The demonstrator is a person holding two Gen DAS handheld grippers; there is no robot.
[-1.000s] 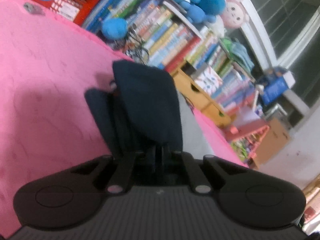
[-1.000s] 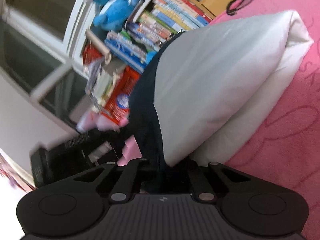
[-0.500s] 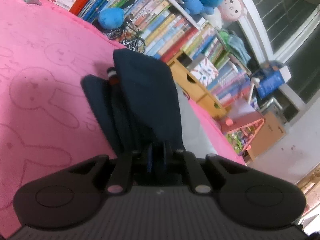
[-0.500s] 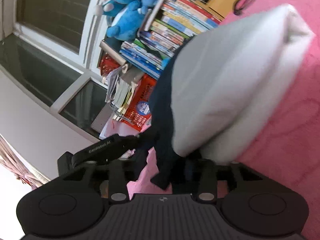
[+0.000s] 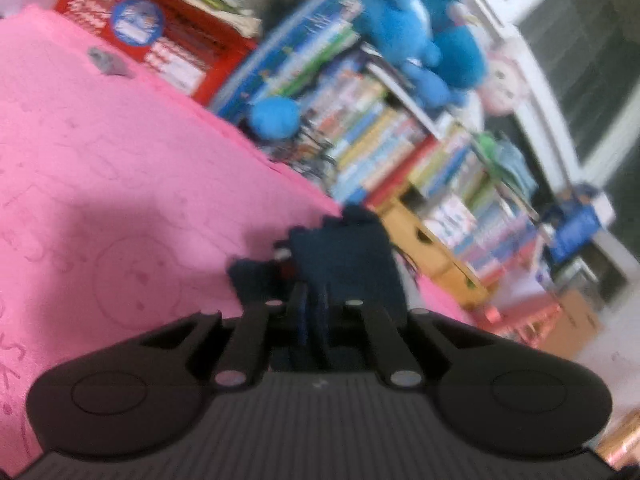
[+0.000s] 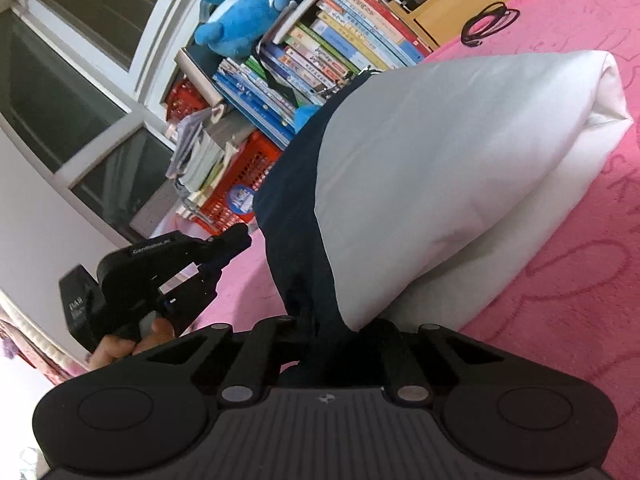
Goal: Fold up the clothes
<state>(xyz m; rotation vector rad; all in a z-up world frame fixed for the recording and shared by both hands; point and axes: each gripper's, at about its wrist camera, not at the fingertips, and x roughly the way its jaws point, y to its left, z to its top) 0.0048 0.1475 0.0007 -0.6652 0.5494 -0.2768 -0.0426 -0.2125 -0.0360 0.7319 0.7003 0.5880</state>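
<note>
A navy and white garment (image 6: pixel 420 184) lies folded on the pink blanket (image 6: pixel 580 280). My right gripper (image 6: pixel 332 336) is shut on its navy edge, lifting a fold that droops over the white part. In the left wrist view, which is blurred, the navy cloth (image 5: pixel 344 256) lies just ahead of my left gripper (image 5: pixel 314 312), whose fingers look close together with cloth between them. The left gripper also shows in the right wrist view (image 6: pixel 228 248), its tips apart from the garment's navy edge, held by a hand.
A bookshelf (image 5: pixel 400 152) with books and blue plush toys (image 5: pixel 420 40) stands past the blanket's far edge. A red crate (image 5: pixel 168 36), a wooden drawer box (image 6: pixel 480 0) and a black cable (image 6: pixel 488 24) lie near the blanket (image 5: pixel 120 200).
The left gripper has drawn back from the garment, so the navy cloth looks smaller and farther in its view. The right gripper keeps its hold and the white fold has settled lower.
</note>
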